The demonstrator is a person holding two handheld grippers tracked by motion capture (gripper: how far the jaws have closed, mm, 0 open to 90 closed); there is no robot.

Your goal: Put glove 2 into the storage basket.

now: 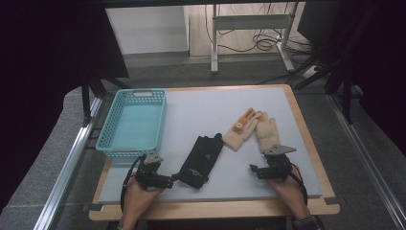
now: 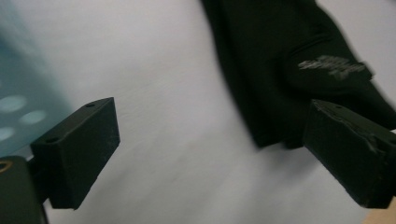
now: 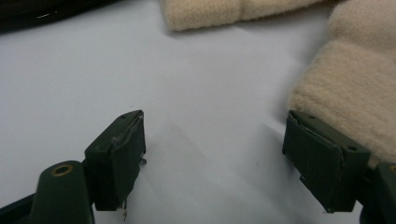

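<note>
A black glove lies flat on the white mat, cuff toward me. A pair of beige fleece gloves lies to its right, overlapping. My left gripper rests low by the black glove's cuff corner. In the left gripper view that gripper is open, with bare mat between the jaws and the black glove just past the right jaw. My right gripper sits below the beige pair. In its own view it stands open, its right jaw touching a beige glove's cuff.
An empty turquoise plastic basket stands at the table's left side, and its blurred wall appears beside my left gripper. The mat lies on a wooden tabletop. Metal rails run along both sides, and desk legs and cables stand beyond.
</note>
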